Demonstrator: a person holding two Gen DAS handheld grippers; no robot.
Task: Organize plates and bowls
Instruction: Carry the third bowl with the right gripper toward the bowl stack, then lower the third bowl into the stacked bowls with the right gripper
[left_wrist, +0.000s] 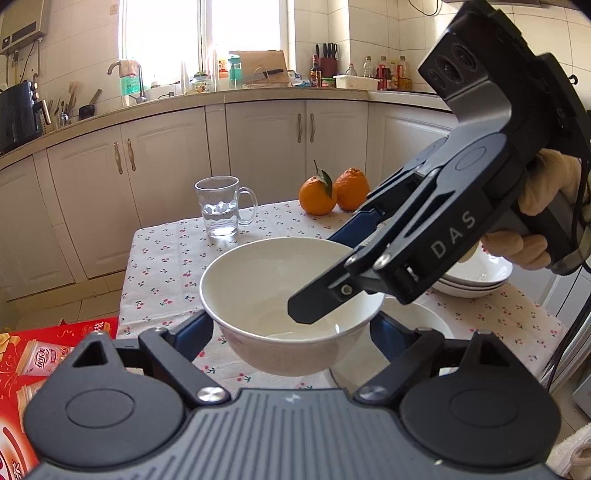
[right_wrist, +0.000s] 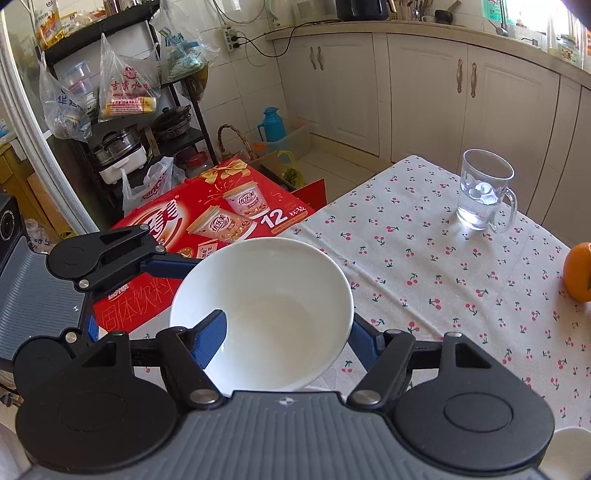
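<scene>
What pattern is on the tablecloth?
Small red cherries on white tablecloth, clearest in the right wrist view.

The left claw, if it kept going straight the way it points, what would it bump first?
Nothing new: the left claw already has the white bowl between its fingers. Beyond the bowl, probably the cherry-print tablecloth, though depth is unclear.

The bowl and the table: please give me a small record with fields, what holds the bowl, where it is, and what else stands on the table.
bowl: white, empty, lifted above the table
left gripper: fingers on both outer sides of the bowl
right gripper: grips the rim, one finger inside, one outside
table: cherry-print cloth
mug: glass, some water, upright
oranges: two, side by side at the far edge
plates: white stack, behind the right gripper
</scene>
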